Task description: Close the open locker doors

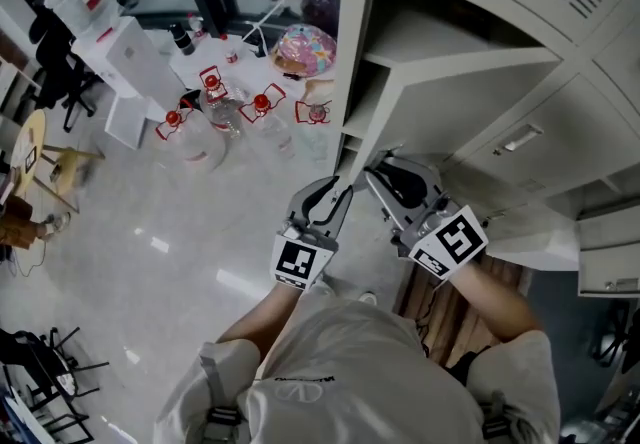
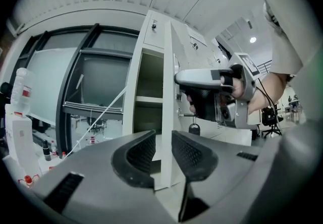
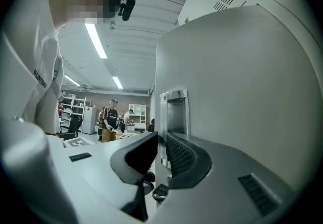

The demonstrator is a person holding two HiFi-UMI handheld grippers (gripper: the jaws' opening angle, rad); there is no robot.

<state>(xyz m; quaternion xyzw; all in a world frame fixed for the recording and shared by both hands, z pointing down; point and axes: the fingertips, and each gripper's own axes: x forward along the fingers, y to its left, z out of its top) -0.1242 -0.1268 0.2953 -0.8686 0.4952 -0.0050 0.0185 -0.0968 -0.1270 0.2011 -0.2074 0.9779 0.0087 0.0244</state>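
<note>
A white locker door (image 1: 470, 107) stands open from the grey lockers, its compartment and shelf (image 1: 420, 37) showing behind it. My left gripper (image 1: 335, 190) is at the door's free edge. In the left gripper view it (image 2: 164, 152) is open, and the door edge (image 2: 166, 92) shows through the gap beyond the jaws. My right gripper (image 1: 378, 175) is on the door's outer side, and its tip (image 2: 179, 77) meets the door near the lock. In the right gripper view its jaws (image 3: 161, 155) stand narrow around the door edge by the metal handle recess (image 3: 176, 112). I cannot see whether the pads press.
A key (image 2: 194, 128) hangs from the door's lock. On the floor to the left stand several red-capped bottles (image 1: 215, 102), a colourful ball (image 1: 305, 50) and a white unit (image 1: 125, 62). Another white panel (image 1: 530, 232) juts out low on the right. People stand far off (image 3: 110, 122).
</note>
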